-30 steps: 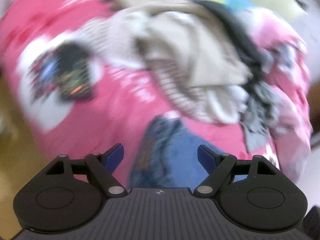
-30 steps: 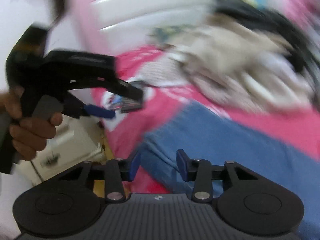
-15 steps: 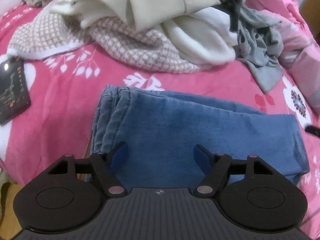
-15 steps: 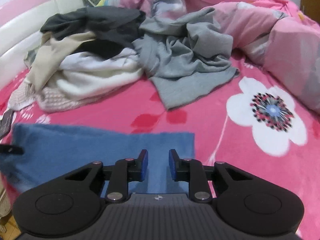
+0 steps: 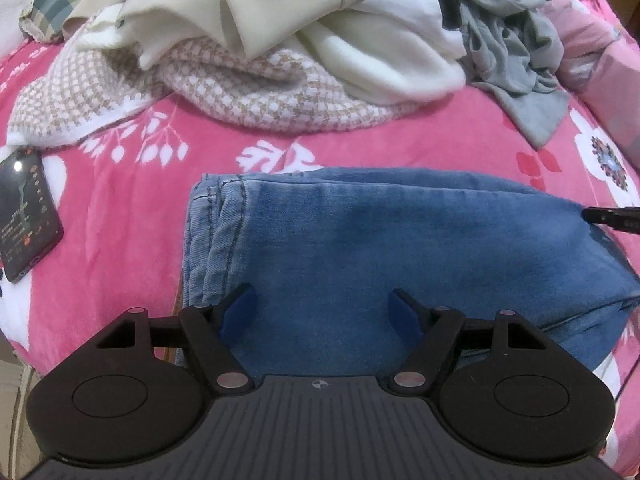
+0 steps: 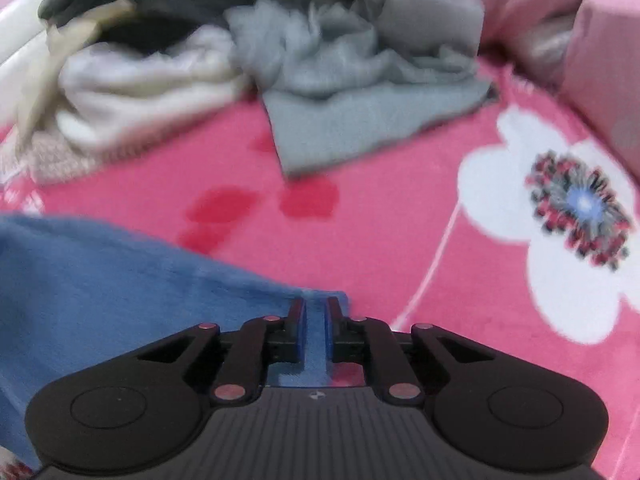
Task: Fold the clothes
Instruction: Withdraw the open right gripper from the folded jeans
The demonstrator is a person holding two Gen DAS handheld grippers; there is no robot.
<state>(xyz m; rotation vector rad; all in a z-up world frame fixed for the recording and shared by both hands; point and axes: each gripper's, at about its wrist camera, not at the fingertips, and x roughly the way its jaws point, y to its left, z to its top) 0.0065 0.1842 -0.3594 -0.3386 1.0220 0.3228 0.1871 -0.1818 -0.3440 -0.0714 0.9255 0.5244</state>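
the jeans (image 5: pixel 400 248) lie folded flat under the wide-open left claw (image 5: pixel 324 308). the right claw (image 6: pixel 316 320) pinches their corner. ahead, a pile of clothes (image 5: pixel 280 40) waits unfolded.

No words, numbers or brand names can be made out in either view. The dark card (image 5: pixel 26 216) lying on the pink bedspread (image 5: pixel 120 208) at about 9 o'clock in the left wrist view carries rows of small coloured print, too fine and blurred to read. Each gripper body bears only a small round emblem at its middle, not legible as a brand.
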